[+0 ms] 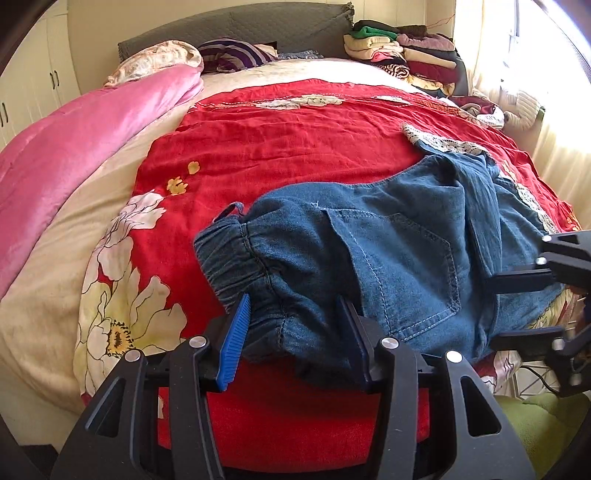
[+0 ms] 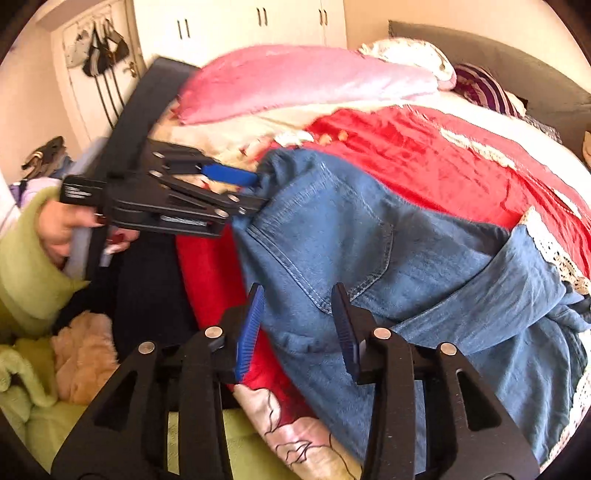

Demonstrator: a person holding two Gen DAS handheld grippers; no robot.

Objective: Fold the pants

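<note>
pants: I'm seeing the blue denim pants (image 1: 399, 258) lying on the red floral bedspread (image 1: 280, 140), at the near right part of the bed, elastic waistband (image 1: 236, 254) facing left, lace-trimmed hems (image 1: 443, 142) trailing toward the far right.
bed edge: I'm working right at the near edge; the pants are hanging slightly over it in the right wrist view.
open room: I'm seeing bare red bedspread beyond and left of the pants, up to the pink quilt (image 1: 74, 147) along the left side.
far clutter: stacked folded clothes (image 1: 402, 51) are sitting at the far right corner by the headboard (image 1: 236, 26), well apart from the pants.
left gripper (image 1: 295, 343): I'm holding its jaws wide, straddling the waistband corner; denim is lying between the blue pads (image 1: 234, 343), touching the right one, not clamped.
right gripper (image 2: 299, 332): I'm holding its jaws wide too, fabric below the back pocket (image 2: 332, 240) sitting between them, not pinched.
left hand (image 2: 62, 229): I'm seeing it gripping the left gripper's handle, in a green sleeve (image 2: 26, 266), in the right wrist view.
blur: the right wrist view is smearing, fine contact is hard to tell.
</note>
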